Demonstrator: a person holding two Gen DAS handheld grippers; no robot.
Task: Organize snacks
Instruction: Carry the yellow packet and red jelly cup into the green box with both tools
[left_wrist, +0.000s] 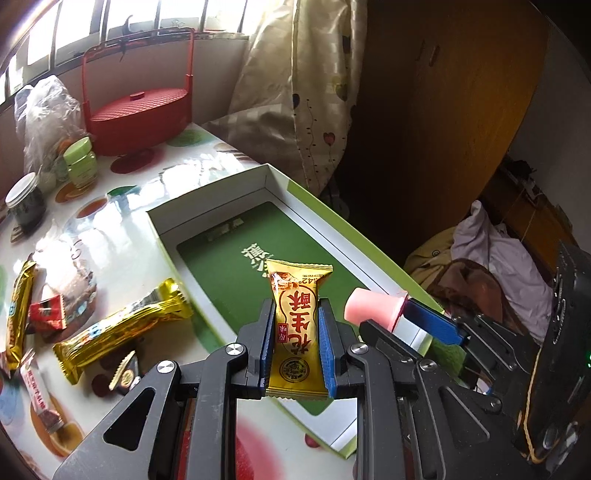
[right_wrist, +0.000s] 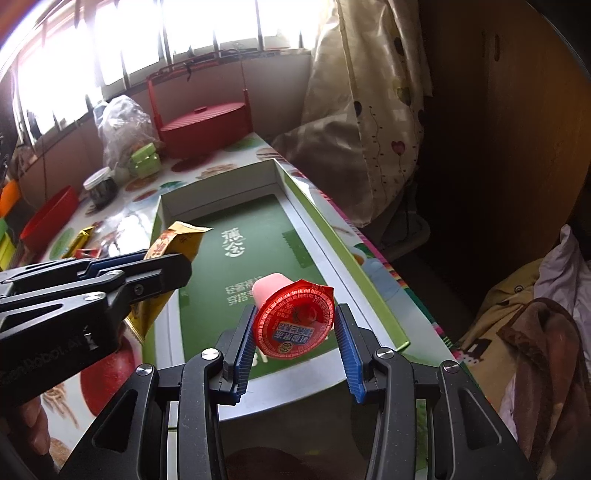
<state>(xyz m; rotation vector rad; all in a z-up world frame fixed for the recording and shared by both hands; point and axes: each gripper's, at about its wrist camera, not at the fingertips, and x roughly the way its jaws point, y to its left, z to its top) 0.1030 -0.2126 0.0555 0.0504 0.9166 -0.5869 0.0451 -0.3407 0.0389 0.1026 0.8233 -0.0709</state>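
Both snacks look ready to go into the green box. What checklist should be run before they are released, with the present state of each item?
1. Left hand-held gripper shut on the yellow candy packet: ok.
2. Right hand-held gripper shut on the pink jelly cup: ok.
3. Both snacks over the green box: ok.
4. Box floor free of other items: ok.
5. The two grippers apart, not touching: ok.
6. Height above the box floor safe for a drop: cannot tell.

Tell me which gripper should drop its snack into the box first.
Right, probably: its jelly cup hangs over the green box floor, while the left gripper's gold packet sits nearer the box's near-left edge.
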